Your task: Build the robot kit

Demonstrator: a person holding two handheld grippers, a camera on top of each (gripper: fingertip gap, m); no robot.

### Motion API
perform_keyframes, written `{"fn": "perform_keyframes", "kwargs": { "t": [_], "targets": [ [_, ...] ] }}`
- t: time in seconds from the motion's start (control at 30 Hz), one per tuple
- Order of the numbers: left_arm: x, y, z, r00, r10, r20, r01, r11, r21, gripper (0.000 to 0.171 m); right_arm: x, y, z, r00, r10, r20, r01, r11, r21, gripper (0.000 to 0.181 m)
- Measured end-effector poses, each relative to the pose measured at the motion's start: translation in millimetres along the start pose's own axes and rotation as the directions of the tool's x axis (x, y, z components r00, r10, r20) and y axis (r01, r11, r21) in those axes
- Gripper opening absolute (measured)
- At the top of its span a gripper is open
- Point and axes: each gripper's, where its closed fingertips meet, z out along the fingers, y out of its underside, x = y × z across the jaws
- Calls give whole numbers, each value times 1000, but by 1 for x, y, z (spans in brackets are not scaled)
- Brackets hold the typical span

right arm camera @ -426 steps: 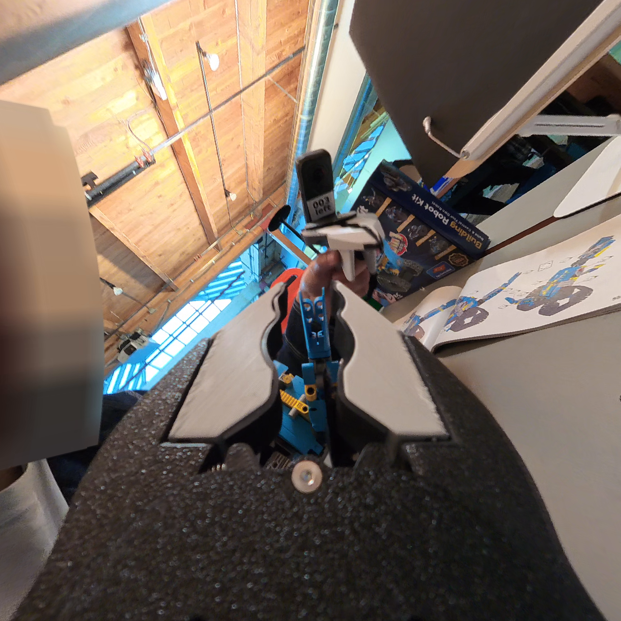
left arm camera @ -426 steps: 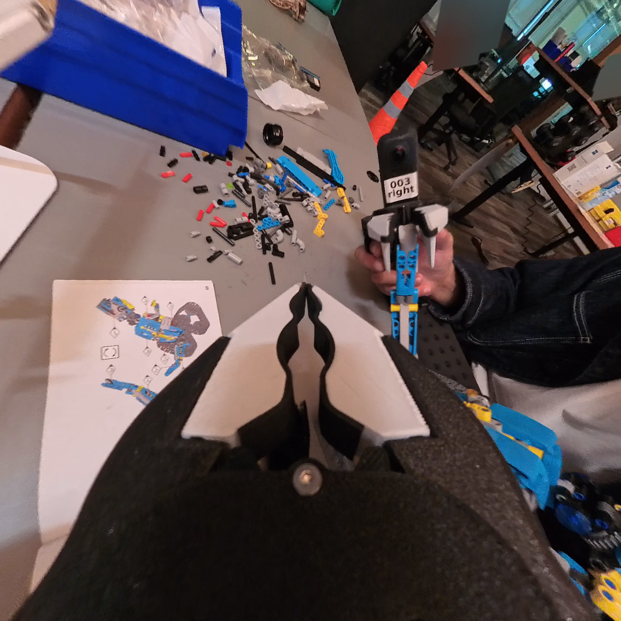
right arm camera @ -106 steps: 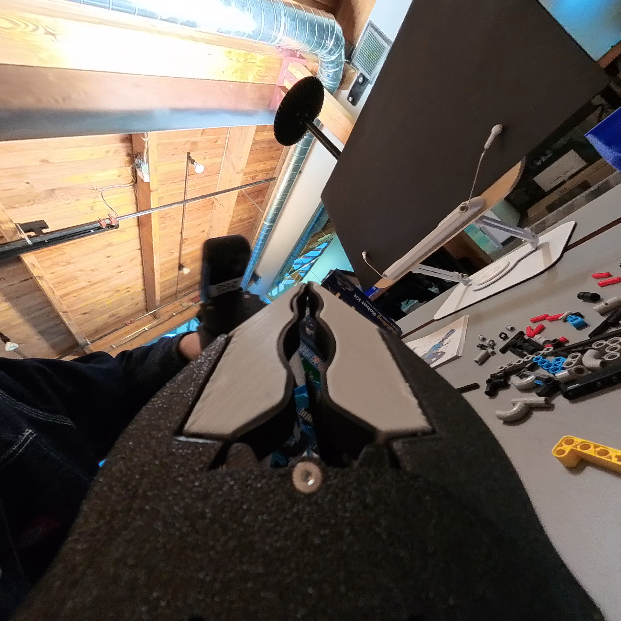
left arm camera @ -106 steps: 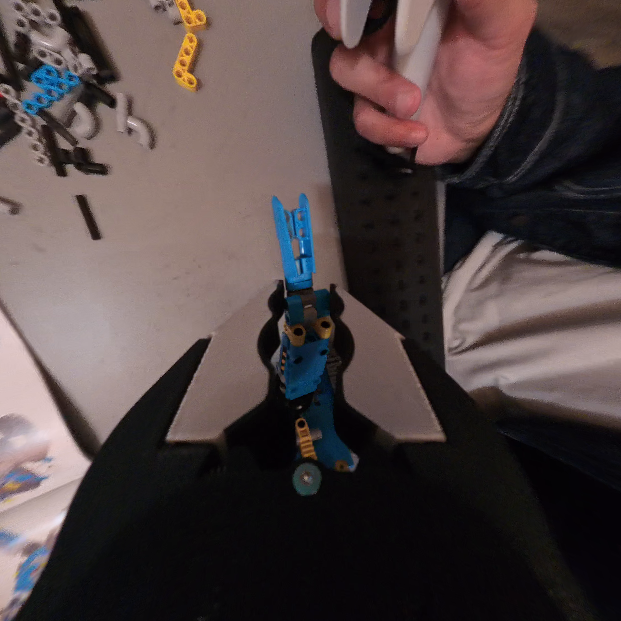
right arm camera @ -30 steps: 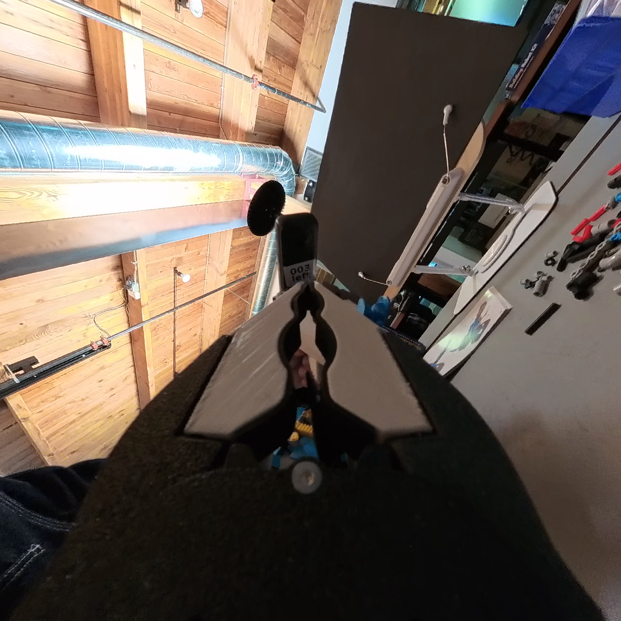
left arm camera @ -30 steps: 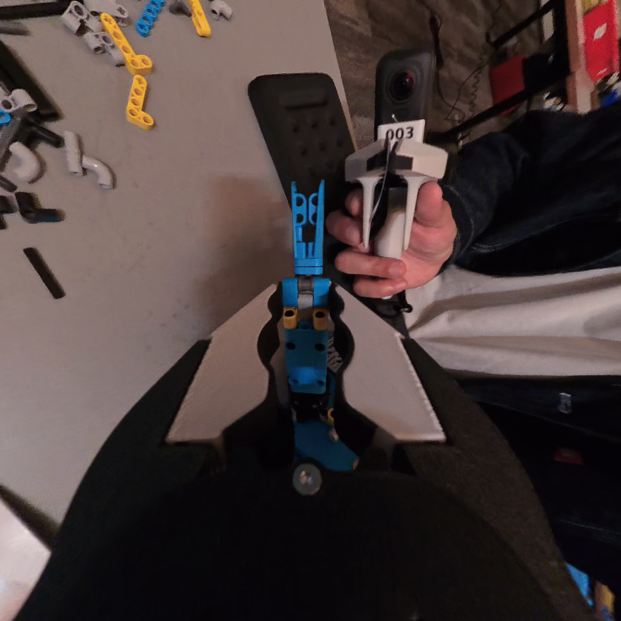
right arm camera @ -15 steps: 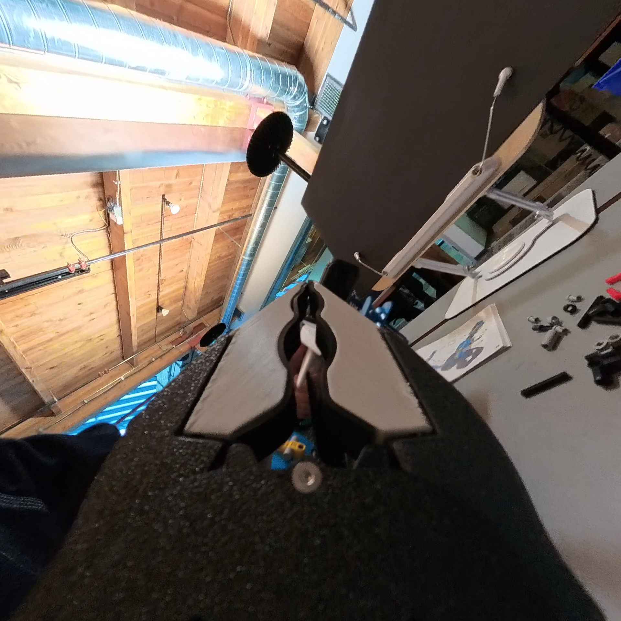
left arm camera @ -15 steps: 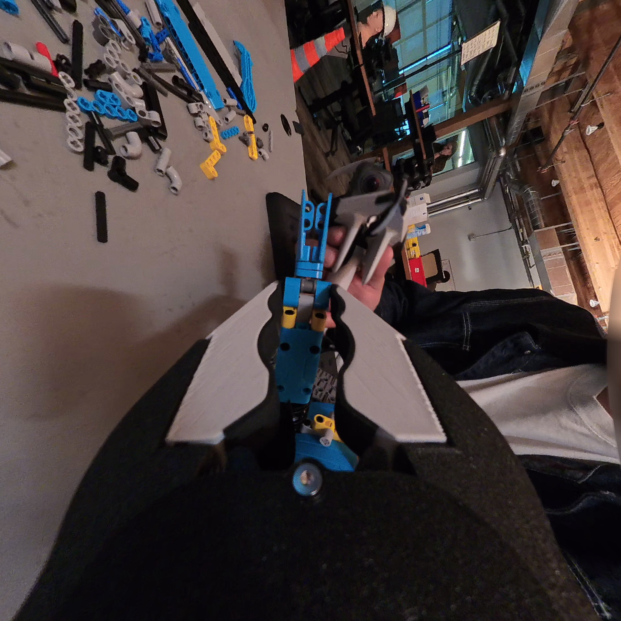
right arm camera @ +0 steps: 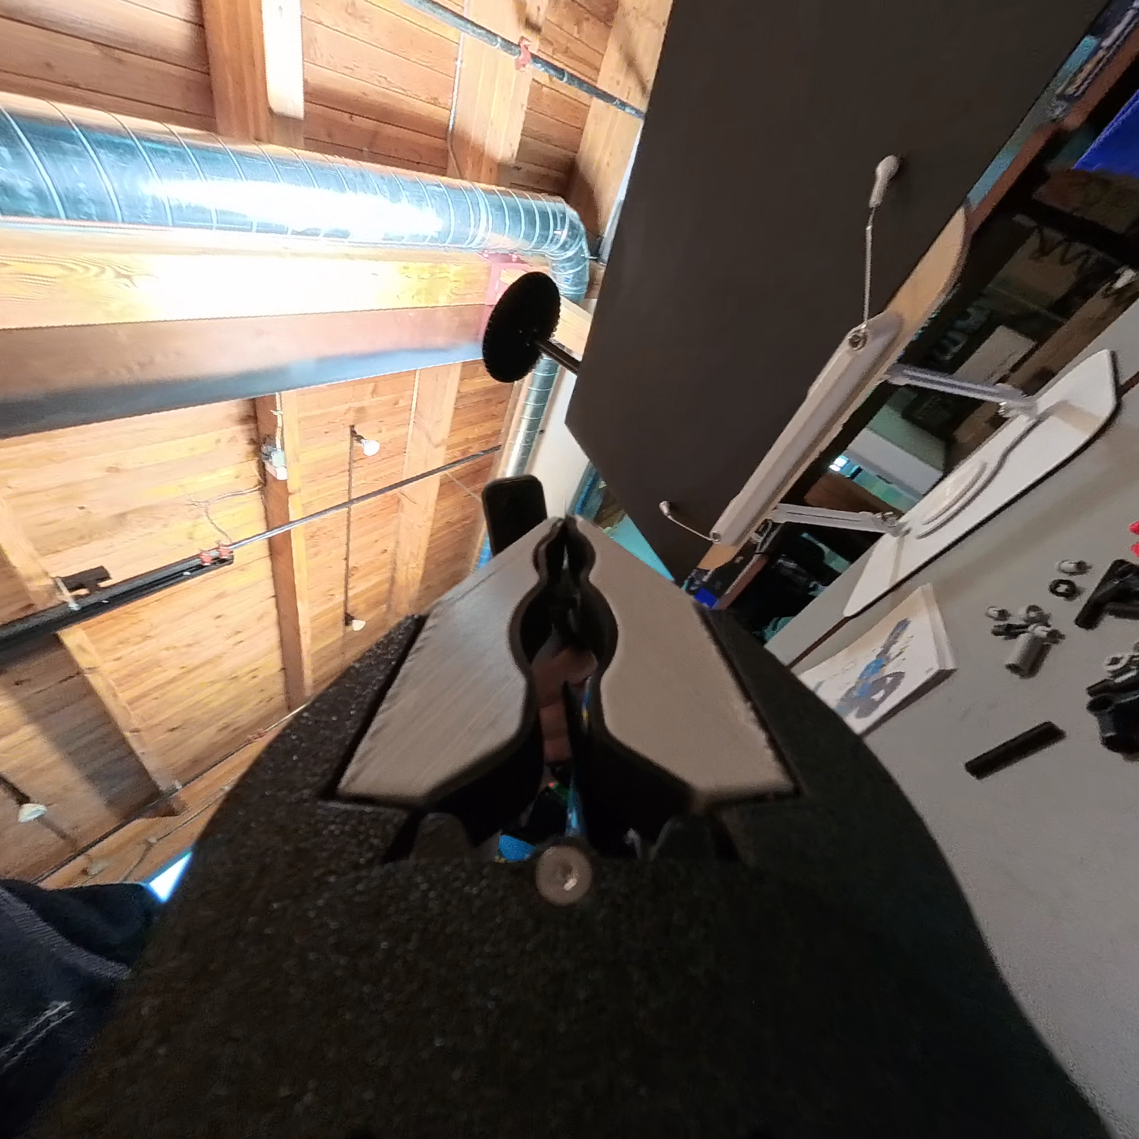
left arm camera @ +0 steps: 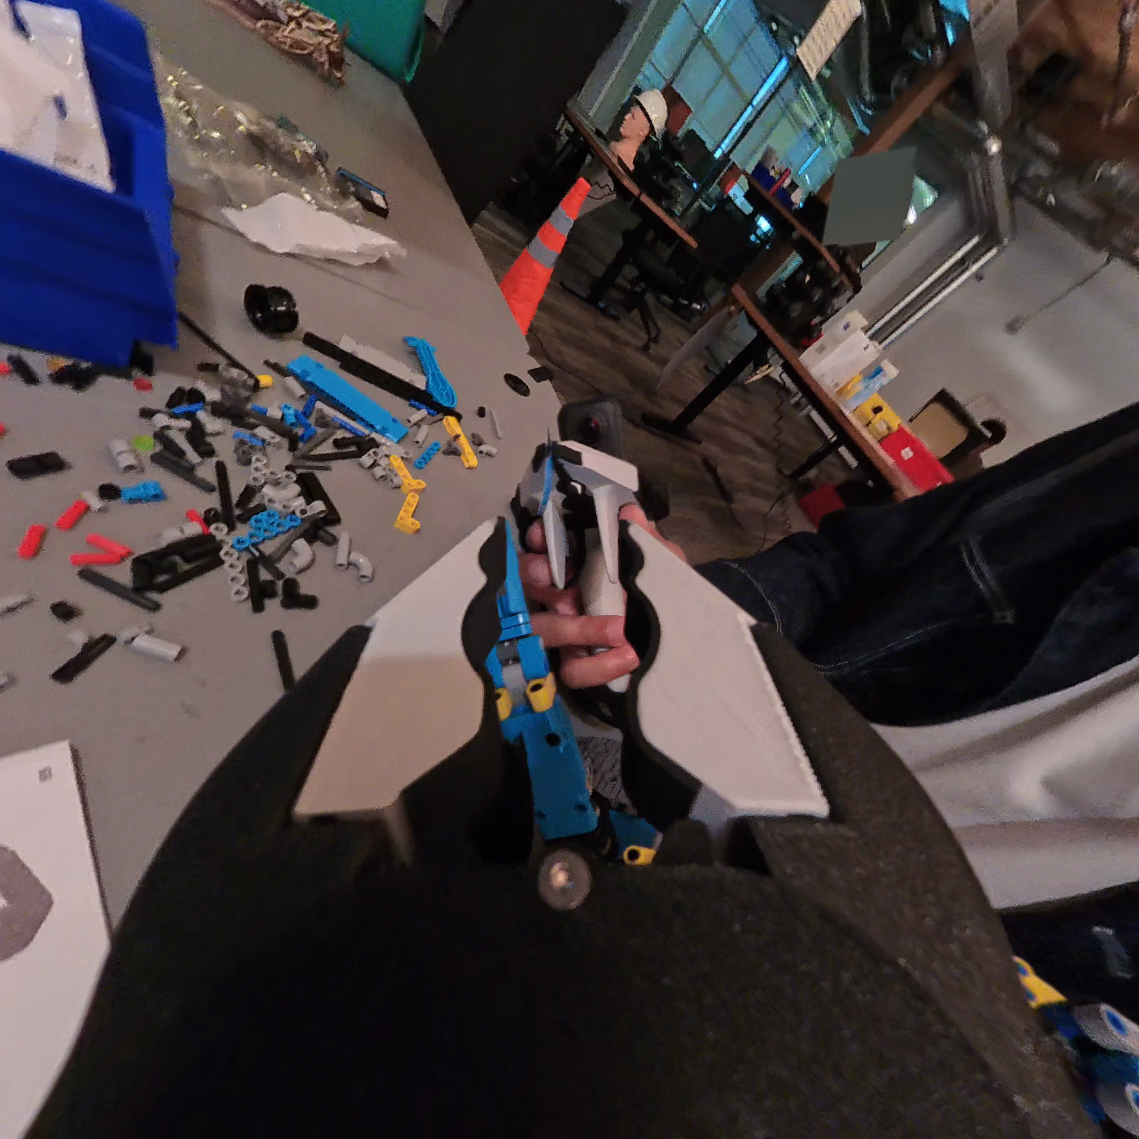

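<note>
left claw (left arm camera: 561, 530) is spread wide open, and the blue brick assembly (left arm camera: 542, 739) runs up the gap, leaning toward the left finger with clear space on its other side, so that claw isn't squeezing it. The assembly's thin forked tip reaches up into the right claw (left arm camera: 570, 493), which looks pinched shut on it; in the right wrist view the right claw (right arm camera: 564, 527) has its tips together with only a sliver of blue showing behind them. A hand (left arm camera: 579, 635) holding that right claw sits just beside the assembly. My guess on handling: it's light, stiff plastic, but pinned together with yellow connectors, so it could flex or pop apart at a joint. I'd grab the chunky blue block below the yellow pins, not the skinny tip. Further from the assembly, to its left, there's the grey desk (left arm camera: 185, 709) with a short black beam (left arm camera: 282, 656), a yellow angle beam (left arm camera: 407, 514) and a loose parts pile (left arm camera: 265, 524), then a blue bin (left arm camera: 80, 246) well beyond that. A white instruction sheet (left arm camera: 43, 863) lies low to the assembly's left
</note>
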Motion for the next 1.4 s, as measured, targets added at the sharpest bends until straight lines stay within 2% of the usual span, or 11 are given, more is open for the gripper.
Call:
{"fn": "perform_keyframes", "kwargs": {
  "t": [0.13,0.3,0.47,0.57,0.7,0.8,0.9,1.03,1.1,1.27,1.4],
  "targets": [
    [6,9,13,998,69,8,-68,997,-38,31,-14,2,3,997,10,78,-10,1000,-7,0],
    [14,10,18,997,57,-56,-58,998,-18,26,-24,6,5,992,10,125,-7,1000,-24,0],
    [15,8,21,997,39,-71,-39,999,6,22,-24,10,6,993,2,122,3,999,-41,0],
    [16,8,22,996,60,-70,-60,998,7,0,-24,11,6,993,-3,117,8,999,-46,0],
    [19,8,22,996,51,-67,-52,999,-6,0,-23,11,5,995,-7,102,13,998,-54,0],
    [20,11,21,998,23,-52,-26,998,-49,0,-23,14,5,994,-71,78,81,987,-142,1],
    [17,17,17,1000,5,-5,-6,995,-101,0,-28,23,3,975,-193,107,217,929,-301,21],
    [13,29,9,997,45,57,-34,982,-186,0,-31,16,-7,929,-323,184,370,842,-393,27],
    [12,40,6,993,88,80,-66,967,-247,0,-18,16,-15,915,-362,179,402,778,-482,31],
    [21,60,12,974,211,81,-168,914,-370,0,-17,42,-24,934,-243,261,356,693,-628,30],
    [26,64,15,970,231,78,-181,897,-404,0,-24,50,-28,936,-182,300,342,672,-657,23]
  ]
}}
